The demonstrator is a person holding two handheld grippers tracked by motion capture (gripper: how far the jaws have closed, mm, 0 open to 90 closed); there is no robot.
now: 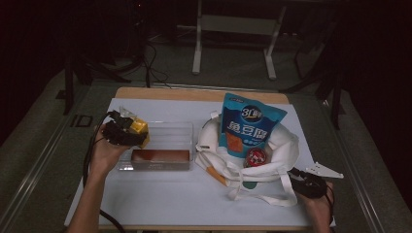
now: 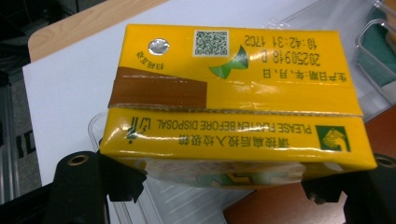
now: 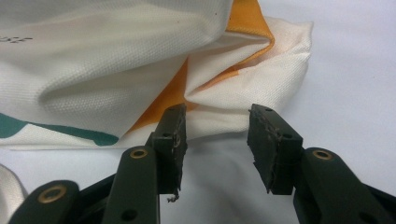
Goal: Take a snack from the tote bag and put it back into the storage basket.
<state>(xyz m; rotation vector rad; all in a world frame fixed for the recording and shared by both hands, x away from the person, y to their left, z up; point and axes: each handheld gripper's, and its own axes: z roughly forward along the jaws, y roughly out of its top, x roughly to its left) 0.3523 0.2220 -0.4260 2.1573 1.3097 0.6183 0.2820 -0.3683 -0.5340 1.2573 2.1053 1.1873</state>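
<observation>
we hold the yellow drink carton (image 2: 233, 100) tight in our left gripper (image 2: 224, 186), above the clear plastic tray (image 1: 167, 133). our right gripper (image 3: 217, 140) is apart and holds nothing, close by a corner of the white cloth bag (image 3: 116, 60).

The left forearm reaches up from the bottom edge, wrist bent, palm under the left tool (image 1: 125, 132) — its jaws stand wide and clamped on a load between them. The right tool (image 3: 217, 140) sits low at the near right, jaws half apart — nothing between the pads.
</observation>
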